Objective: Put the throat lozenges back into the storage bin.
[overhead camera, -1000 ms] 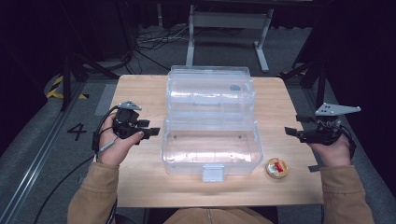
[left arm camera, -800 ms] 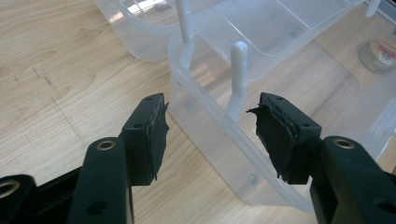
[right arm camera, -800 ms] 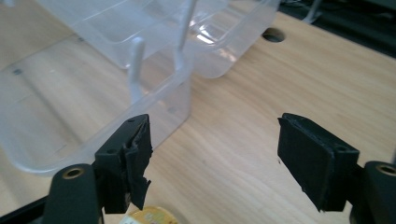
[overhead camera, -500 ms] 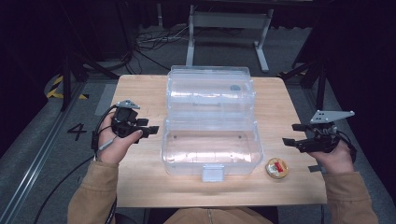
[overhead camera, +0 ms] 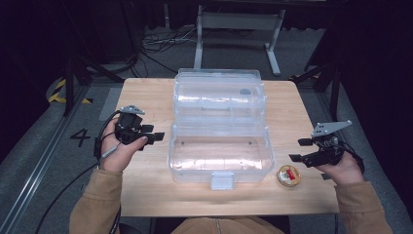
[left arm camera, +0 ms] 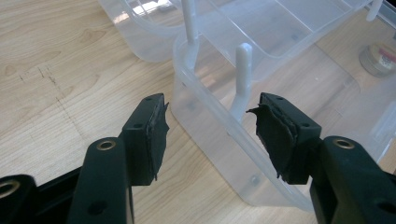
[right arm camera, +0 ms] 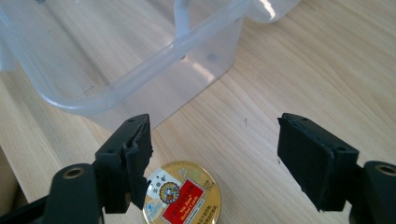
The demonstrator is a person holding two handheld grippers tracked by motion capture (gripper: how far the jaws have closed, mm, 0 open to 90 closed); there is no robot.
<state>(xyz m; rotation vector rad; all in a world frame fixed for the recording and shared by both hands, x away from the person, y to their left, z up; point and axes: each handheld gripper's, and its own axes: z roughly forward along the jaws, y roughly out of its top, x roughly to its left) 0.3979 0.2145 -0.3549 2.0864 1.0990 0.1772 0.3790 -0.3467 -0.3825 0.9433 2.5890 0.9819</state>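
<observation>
Right claw [overhead camera: 304, 150] hangs wide open over my gold tin [right arm camera: 182, 195], which sits on the bench [overhead camera: 146, 87] just off the clear box's [overhead camera: 220, 155] near right corner — bare wood beyond it to close on. Left claw [overhead camera: 155, 137], open too, waits beside the box's left wall to steady it.

center: open clear box [overhead camera: 220, 146] blocks | right front: small tin [overhead camera: 287, 175] beside box | left tabletop [overhead camera: 146, 97] bare
</observation>
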